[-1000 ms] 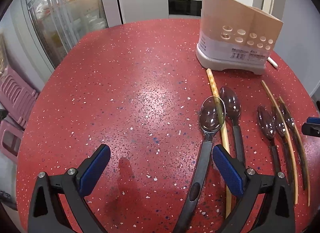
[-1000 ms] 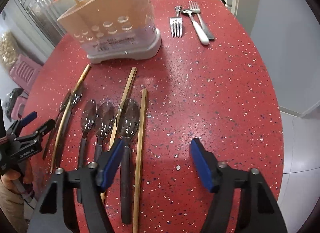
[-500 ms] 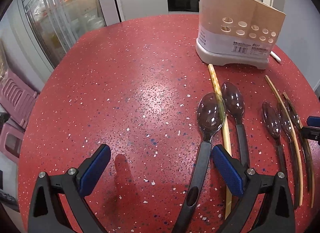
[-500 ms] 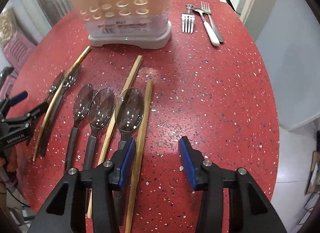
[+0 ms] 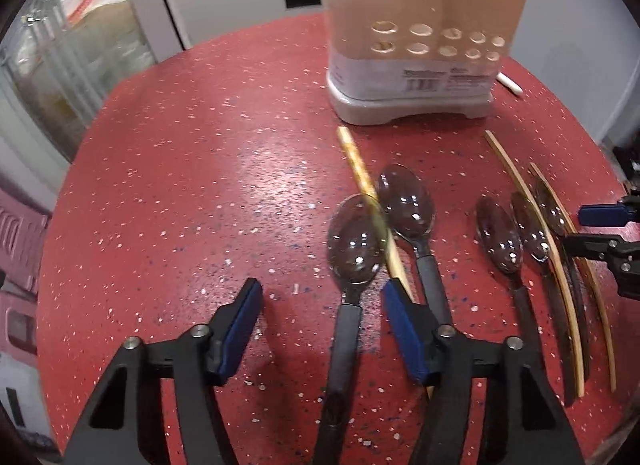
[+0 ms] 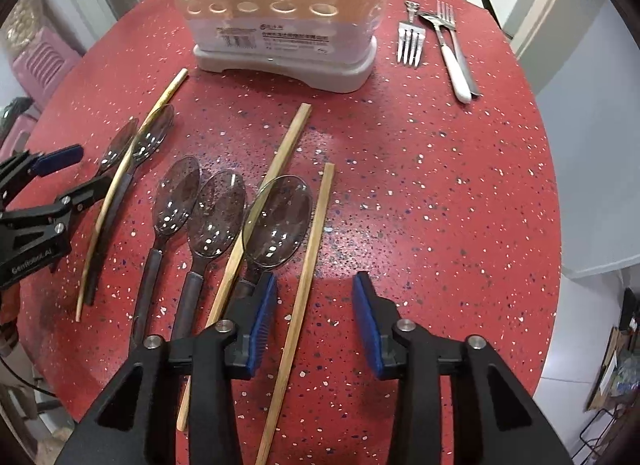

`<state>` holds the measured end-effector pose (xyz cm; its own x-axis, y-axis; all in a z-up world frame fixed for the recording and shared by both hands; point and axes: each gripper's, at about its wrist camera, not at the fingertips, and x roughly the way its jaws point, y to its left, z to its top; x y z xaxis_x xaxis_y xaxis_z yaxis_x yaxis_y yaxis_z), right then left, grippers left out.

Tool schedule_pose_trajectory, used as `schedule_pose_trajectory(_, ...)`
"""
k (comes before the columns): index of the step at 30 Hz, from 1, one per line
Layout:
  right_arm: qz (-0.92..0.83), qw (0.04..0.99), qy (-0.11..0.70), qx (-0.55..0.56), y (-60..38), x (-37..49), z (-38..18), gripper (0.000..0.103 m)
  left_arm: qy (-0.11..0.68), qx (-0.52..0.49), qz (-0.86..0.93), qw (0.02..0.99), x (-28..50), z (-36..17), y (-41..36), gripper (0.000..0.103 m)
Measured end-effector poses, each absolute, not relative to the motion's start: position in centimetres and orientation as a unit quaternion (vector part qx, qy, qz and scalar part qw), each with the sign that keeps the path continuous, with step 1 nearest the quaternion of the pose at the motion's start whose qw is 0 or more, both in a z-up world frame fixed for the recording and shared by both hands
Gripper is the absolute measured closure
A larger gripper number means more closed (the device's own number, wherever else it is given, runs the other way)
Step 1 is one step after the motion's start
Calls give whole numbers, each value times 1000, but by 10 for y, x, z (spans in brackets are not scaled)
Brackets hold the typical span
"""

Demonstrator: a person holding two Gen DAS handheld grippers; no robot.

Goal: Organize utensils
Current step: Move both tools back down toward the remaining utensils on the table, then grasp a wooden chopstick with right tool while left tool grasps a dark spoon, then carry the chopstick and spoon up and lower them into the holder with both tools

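Note:
A beige utensil holder (image 5: 416, 41) (image 6: 280, 9) stands at the far side of the red speckled table (image 5: 200, 169). Several dark translucent spoons and wooden chopsticks lie in front of it. My left gripper (image 5: 320, 321) is open low over the table, straddling the handle of the leftmost large spoon (image 5: 354, 241). My right gripper (image 6: 314, 313) is open, straddling a wooden chopstick (image 6: 310, 261) just right of the large spoon (image 6: 278, 221). Each gripper shows at the edge of the other's view.
Two forks (image 6: 410, 41) and a white-handled utensil (image 6: 454, 65) lie right of the holder. A white stick (image 5: 510, 85) lies behind it. The table edge curves close on the right. Kitchen cabinets and an oven stand beyond.
Both grippers have moved forward and lower toward the utensils. The right gripper's opening has narrowed and shifted over the chopstick. The left gripper now straddles the big spoon's handle.

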<state>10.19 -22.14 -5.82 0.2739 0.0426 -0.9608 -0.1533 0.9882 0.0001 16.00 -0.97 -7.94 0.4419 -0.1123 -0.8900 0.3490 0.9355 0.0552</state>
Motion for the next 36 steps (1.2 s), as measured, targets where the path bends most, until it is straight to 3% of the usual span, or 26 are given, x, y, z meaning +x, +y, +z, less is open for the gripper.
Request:
schedule_pose_trajectory(1, 67, 797, 599, -47, -221, 101, -58, 83, 517, 114, -143, 836, 163, -79, -10, 24)
schedule_pose_trajectory(4, 77, 796, 598, -51, -218, 100, -58, 94, 537, 106, -152, 823, 170, -77, -10, 31)
schedule_pose_trajectory(7, 82, 799, 594, -47, -218, 98, -58, 96, 549, 113, -170, 810, 170, -75, -17, 54)
schedule_pose_trajectory(8, 84, 801, 592, -40, -221, 97, -58, 96, 549, 123, -176, 808, 166, -75, -21, 68)
schedule_pose_trajectory(13, 97, 807, 582, 8, -243, 85, -57, 97, 525, 121, -171, 825, 149, -72, -22, 76)
schedule_pose_trajectory(24, 127, 832, 535, 78, -282, 68, -36, 97, 475, 62, -154, 864, 119, -51, -4, 76)
schedule_pose_trajectory(36, 167, 870, 450, 110, -288, 56, 23, 97, 409, 0, -148, 900, 107, 0, 13, 76)
